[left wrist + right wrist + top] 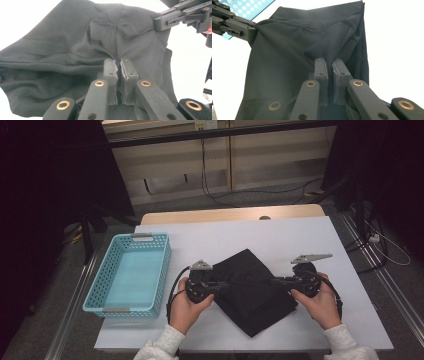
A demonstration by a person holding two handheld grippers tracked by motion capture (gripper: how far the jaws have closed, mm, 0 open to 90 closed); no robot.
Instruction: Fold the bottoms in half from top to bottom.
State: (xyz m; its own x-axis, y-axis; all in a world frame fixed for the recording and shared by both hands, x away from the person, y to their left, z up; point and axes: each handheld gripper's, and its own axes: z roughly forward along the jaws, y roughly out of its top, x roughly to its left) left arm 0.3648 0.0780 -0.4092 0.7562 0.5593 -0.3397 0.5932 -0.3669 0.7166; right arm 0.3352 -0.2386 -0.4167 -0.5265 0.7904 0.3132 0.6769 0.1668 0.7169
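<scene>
A black cloth garment (250, 287) lies folded on the white table top (280, 235), its corners pointing toward and away from me. My left gripper (227, 285) is shut on its left edge, and the fabric bunches into the closed pads (119, 66). From the other side my right gripper (275, 281) pinches the right edge, with cloth drawn up between its pads (330, 65). Each gripper view shows the other gripper's jaws holding the far edge of the garment (75, 50) (294, 50). The cloth is stretched taut between the two grips.
A light blue perforated basket (131, 272) stands empty at the left of the table, close beside my left hand. Bare white surface lies behind and to the right of the garment. Cables run across the floor beyond the table's far edge.
</scene>
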